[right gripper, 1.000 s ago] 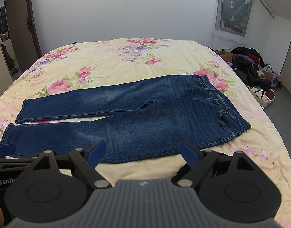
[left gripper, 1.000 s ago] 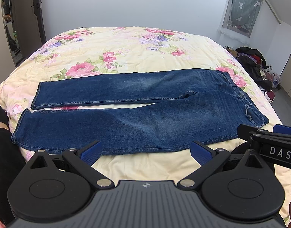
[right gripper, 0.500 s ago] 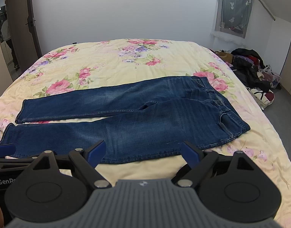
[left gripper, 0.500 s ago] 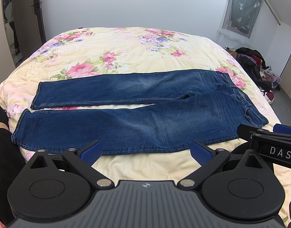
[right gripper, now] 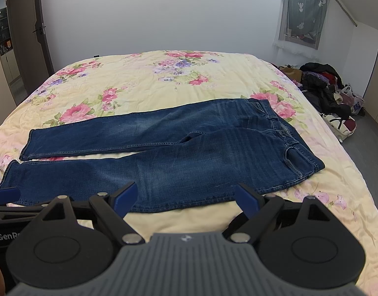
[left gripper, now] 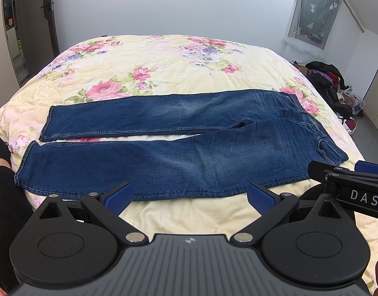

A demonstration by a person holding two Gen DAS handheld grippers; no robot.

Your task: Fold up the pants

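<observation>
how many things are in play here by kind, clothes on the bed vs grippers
jeans spread flat on the floral bedspread: 1
grippers, left gripper and right gripper, both with fingers spread and holding nothing: 2
total: 3
</observation>
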